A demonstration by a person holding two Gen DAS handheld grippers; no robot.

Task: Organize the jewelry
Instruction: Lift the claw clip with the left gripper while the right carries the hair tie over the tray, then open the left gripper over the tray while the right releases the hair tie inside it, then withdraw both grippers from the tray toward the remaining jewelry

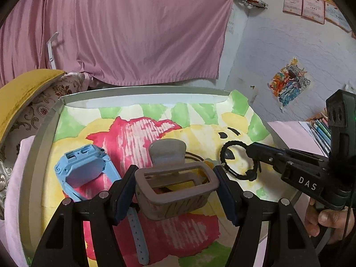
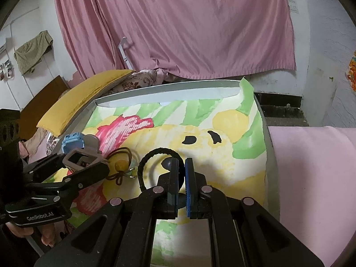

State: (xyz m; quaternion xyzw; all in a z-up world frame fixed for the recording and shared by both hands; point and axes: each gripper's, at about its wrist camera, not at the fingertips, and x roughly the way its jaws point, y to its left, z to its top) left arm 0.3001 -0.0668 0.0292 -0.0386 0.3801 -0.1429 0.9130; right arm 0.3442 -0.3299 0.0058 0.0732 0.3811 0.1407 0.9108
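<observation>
My left gripper [image 1: 175, 189] is shut on a taupe hair claw clip [image 1: 173, 184], held just above the painted sheet; the clip also shows in the right wrist view [image 2: 81, 156]. My right gripper [image 2: 182, 166] is shut on a black braided bracelet [image 2: 155, 153], pinching its right side; the bracelet shows in the left wrist view [image 1: 238, 160] as a loop hanging from the right gripper [image 1: 250, 150]. A light blue watch [image 1: 86, 169] lies left of the clip, its strap running toward me. A brown cord with a yellow bead [image 2: 121, 164] lies between the two grippers.
Everything lies on a colourful painted sheet [image 2: 222, 133] inside a grey-rimmed tray [image 1: 144, 90]. A yellow cushion [image 2: 84, 93] is at the left, a pink cloth surface [image 2: 311, 166] at the right, a pink curtain [image 1: 133, 26] behind. Pencils [image 1: 320, 131] lie far right.
</observation>
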